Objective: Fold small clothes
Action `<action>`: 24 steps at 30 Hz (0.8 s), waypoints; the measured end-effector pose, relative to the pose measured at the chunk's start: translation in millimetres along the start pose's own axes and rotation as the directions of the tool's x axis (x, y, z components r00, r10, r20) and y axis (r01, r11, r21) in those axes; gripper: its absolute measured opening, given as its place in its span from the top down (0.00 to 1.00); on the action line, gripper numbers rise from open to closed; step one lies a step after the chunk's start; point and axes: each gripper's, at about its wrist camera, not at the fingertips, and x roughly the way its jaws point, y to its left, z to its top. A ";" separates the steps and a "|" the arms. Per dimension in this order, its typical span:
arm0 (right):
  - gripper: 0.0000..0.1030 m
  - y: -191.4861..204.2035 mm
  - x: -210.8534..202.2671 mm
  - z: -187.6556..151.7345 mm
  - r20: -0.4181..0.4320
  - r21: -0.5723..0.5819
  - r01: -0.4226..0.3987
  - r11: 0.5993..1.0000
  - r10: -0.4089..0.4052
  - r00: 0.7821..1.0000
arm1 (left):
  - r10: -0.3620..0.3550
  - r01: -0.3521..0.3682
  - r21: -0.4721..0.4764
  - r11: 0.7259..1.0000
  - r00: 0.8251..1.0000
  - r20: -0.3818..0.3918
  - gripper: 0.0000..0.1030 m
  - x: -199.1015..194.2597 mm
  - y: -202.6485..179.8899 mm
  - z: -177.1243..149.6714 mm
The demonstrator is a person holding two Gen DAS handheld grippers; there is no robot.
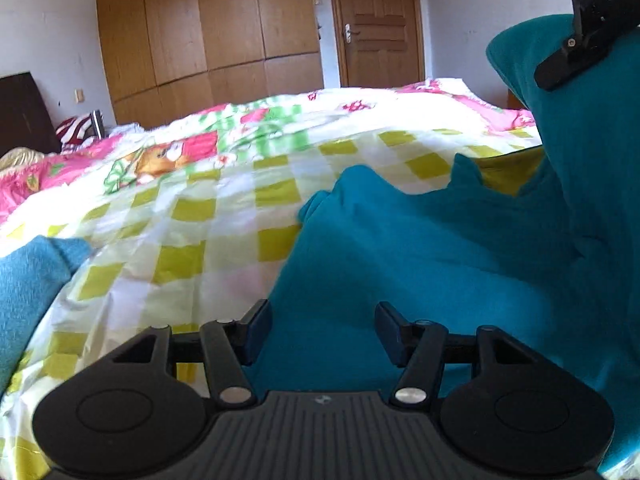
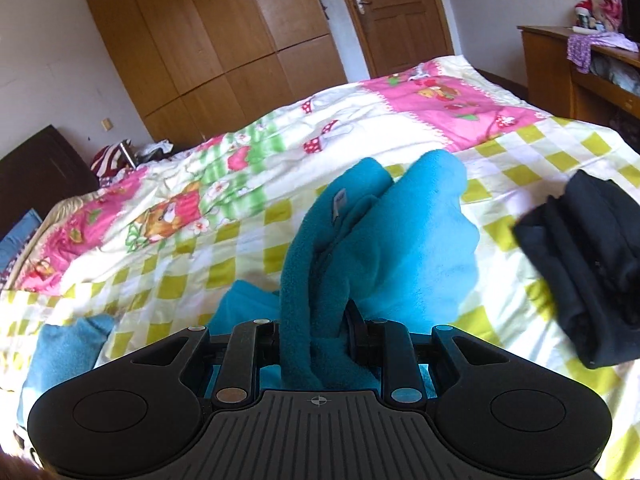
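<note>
The right gripper [image 2: 316, 336] is clamped on a bunched fold of the teal fleece garment [image 2: 384, 240], which rises between its closed fingers toward twelve o'clock in the right wrist view, a small white label showing on the inner side of the cloth. In the left wrist view the same teal fleece garment [image 1: 420, 248] spreads from the centre to three o'clock, pulled up at the one o'clock corner where the right gripper [image 1: 576, 44] pinches it above the bed. The left gripper [image 1: 323, 332] is spread wide with nothing between its fingers; its fingertips sit over the near edge of the fleece, though contact cannot be judged. Everything rests on a bed covered with a quilt of yellow-green checks and pink cartoon panels [image 2: 180, 280]. A folded dark navy garment [image 2: 592, 264] lies on the quilt at three o'clock in the right wrist view, apart from the fleece. A lighter blue fleece piece [image 2: 64, 344] lies at eight o'clock. A wooden wardrobe [image 2: 192, 40] and a wooden door [image 2: 396, 12] stand beyond the bed.
</note>
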 end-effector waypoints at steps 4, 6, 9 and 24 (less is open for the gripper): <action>0.77 40.7 42.4 -0.3 -0.053 -0.044 0.006 0.999 -0.008 0.999 | -0.033 0.028 -0.066 0.997 0.997 -0.067 0.32 16.9 10.6 -4.3; 0.77 55.5 56.9 -6.2 -0.061 -0.058 0.009 0.998 -0.013 0.998 | -0.044 0.039 -0.080 0.996 0.997 -0.066 0.32 15.4 13.9 -6.6; 0.77 74.3 80.3 -20.7 -0.072 -0.058 0.010 0.998 -0.015 0.997 | -0.050 0.044 -0.092 0.995 0.997 -0.064 0.32 13.5 15.5 -7.4; 0.43 103.7 72.7 -37.7 -0.149 -0.112 -0.171 0.979 0.154 0.977 | -0.118 0.112 -0.319 0.941 0.993 0.002 0.31 -26.1 63.2 -11.3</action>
